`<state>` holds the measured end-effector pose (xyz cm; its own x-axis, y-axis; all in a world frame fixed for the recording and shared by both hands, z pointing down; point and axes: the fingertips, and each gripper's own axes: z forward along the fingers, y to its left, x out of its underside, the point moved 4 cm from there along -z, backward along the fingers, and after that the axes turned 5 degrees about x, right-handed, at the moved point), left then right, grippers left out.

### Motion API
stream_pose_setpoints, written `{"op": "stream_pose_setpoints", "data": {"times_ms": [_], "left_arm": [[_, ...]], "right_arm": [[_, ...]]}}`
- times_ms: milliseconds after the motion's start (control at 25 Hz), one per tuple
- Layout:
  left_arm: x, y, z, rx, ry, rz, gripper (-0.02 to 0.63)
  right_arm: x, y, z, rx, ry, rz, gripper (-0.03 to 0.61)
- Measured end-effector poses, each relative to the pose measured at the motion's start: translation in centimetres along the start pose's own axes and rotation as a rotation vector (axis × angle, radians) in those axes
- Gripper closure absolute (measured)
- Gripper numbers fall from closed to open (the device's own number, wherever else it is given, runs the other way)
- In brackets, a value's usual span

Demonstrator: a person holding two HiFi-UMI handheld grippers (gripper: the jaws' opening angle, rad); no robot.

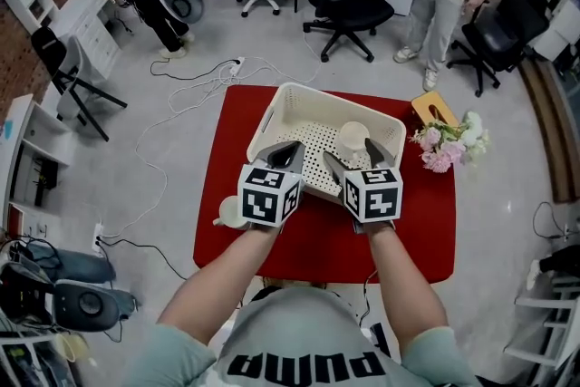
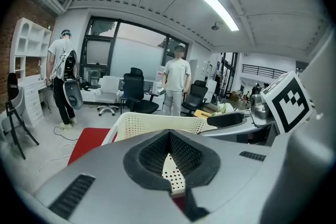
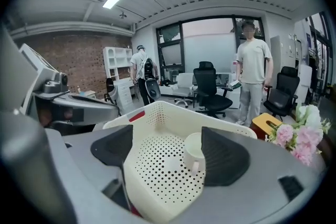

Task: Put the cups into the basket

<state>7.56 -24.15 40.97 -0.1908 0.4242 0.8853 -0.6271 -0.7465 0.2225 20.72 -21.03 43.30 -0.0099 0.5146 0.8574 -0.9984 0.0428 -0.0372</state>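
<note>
From the head view we see a white perforated basket (image 1: pixel 272 118) in the middle of a red tabletop (image 1: pixel 417 231). One cup (image 1: pixel 353 138) stands inside the basket, toward its right side. A second cup (image 1: pixel 229 213) sits on the tabletop outside the basket, just beside its near left corner and partly hidden behind the left gripper's marker cube. Both grippers hang over the basket's near edge, with the left claw (image 1: pixel 288 155) and the right claw (image 1: pixel 355 160) side by side. A bunch of pink and white flowers (image 1: pixel 449 143) lies at the tabletop's right edge.

In the left gripper view, we find the left claw clenched, its pads meeting at the tips with nothing between them. Only a narrow wedge of the basket's dotted surface shows through. The basket's rim rises just beyond, and the right gripper crosses on the right.

In the right gripper view, the right claw is released, its jaws wide apart and empty. Between them we look down into the basket, where the cup stands upright on the floor close to the right-hand pad, its handle toward us. The flowers sit well to the right.
</note>
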Motion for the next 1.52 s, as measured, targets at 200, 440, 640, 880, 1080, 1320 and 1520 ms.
{"op": "stream_pose_setpoints", "data": {"times_ms": [200,440,640,880,1080,1320,1520], "left_arm": [[1.1,-1.3,-3.2,0.003,-0.036,-0.013,0.611],[2.6,-3.0,-6.8,0.004,-0.079,0.005,0.611],[3.7,-3.6,-9.8,-0.002,-0.089,0.030,0.611],[5.6,-4.0,-12.8,-0.032,-0.100,0.030,0.611],[7.9,-3.8,-15.2,-0.080,-0.107,0.018,0.611],[10.1,-3.4,-17.6,-0.134,-0.109,0.000,0.611],[12.3,-3.0,-18.9,-0.184,-0.109,-0.027,0.611]], "right_arm": [[1.6,2.6,-3.0,-0.047,-0.003,0.011,0.172],[4.1,5.5,-6.0,-0.101,-0.003,-0.009,0.172],[5.3,8.1,-8.3,-0.141,0.005,-0.026,0.172],[6.7,10.9,-10.5,-0.200,0.015,-0.059,0.173],[7.7,12.6,-11.7,-0.239,0.011,-0.092,0.254],[8.1,13.6,-12.4,-0.270,-0.005,-0.125,0.525],[9.7,14.5,-12.5,-0.308,-0.006,-0.157,0.560]]}}
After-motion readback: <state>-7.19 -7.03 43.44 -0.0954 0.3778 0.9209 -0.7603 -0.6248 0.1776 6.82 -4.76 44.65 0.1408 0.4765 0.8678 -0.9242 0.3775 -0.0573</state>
